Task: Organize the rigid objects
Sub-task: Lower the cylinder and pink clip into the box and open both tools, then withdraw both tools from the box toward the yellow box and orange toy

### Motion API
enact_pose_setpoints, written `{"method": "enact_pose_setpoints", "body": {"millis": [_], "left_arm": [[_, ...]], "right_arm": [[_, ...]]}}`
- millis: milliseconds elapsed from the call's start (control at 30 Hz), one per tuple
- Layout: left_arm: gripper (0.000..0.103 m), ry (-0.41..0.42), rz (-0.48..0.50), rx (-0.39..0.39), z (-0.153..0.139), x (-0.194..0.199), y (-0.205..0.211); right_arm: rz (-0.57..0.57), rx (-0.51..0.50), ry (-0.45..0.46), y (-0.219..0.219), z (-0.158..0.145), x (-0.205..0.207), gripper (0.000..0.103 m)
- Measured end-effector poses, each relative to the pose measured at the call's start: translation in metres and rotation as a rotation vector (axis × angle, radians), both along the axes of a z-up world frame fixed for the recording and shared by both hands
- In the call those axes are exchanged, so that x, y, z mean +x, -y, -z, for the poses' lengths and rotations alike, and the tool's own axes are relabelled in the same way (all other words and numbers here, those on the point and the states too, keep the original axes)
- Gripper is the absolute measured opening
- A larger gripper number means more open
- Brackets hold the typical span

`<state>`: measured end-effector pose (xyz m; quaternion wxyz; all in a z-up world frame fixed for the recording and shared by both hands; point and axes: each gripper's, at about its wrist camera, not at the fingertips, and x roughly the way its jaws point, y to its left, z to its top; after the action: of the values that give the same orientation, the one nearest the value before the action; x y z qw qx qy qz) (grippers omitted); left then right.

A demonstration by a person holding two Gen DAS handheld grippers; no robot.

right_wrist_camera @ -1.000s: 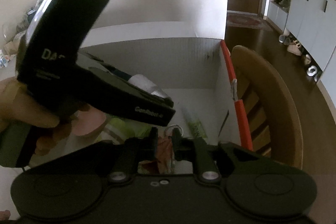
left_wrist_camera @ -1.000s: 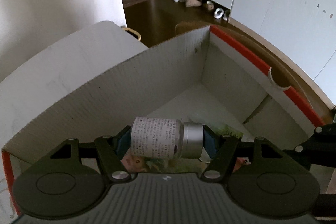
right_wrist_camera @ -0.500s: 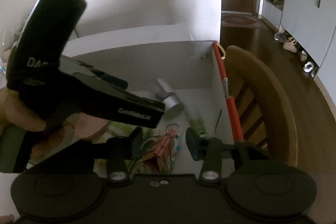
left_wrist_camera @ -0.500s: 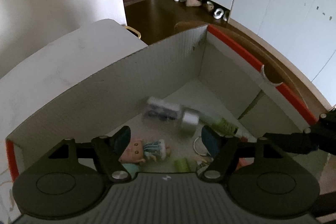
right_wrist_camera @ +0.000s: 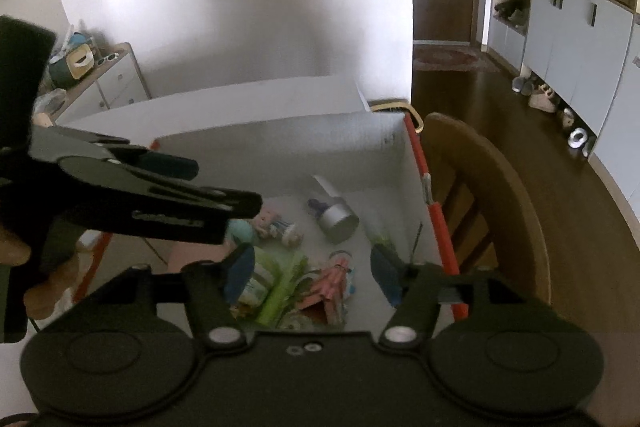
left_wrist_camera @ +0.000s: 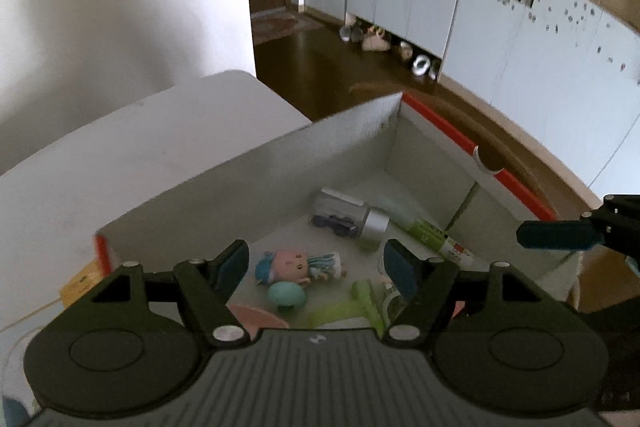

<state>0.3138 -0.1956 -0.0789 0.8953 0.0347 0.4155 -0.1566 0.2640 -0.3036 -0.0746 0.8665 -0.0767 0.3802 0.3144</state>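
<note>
Both grippers, left and right, jaws spread, empty, above box; bottle lying inside.

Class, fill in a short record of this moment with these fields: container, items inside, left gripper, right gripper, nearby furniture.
container: white cardboard box with orange-red edging, open top
items inside: bottle with silver cap lying on its side; green tube; doll; teal egg-shaped toy
left gripper: open, holds nothing, above the box
right gripper: open, holds nothing, above the box
nearby furniture: wooden chair beside the box
</note>
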Motion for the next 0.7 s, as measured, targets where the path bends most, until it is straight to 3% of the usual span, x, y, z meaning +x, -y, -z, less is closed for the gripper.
{"method": "enact_pose_setpoints", "body": {"millis": [700], "left_arm": [[0.081,0.123,-0.041,-0.123,-0.045,-0.075,-0.115]], "right_arm": [[0.034,0.052,0.049,-0.062,-0.025,-0.080,0.092]]}}
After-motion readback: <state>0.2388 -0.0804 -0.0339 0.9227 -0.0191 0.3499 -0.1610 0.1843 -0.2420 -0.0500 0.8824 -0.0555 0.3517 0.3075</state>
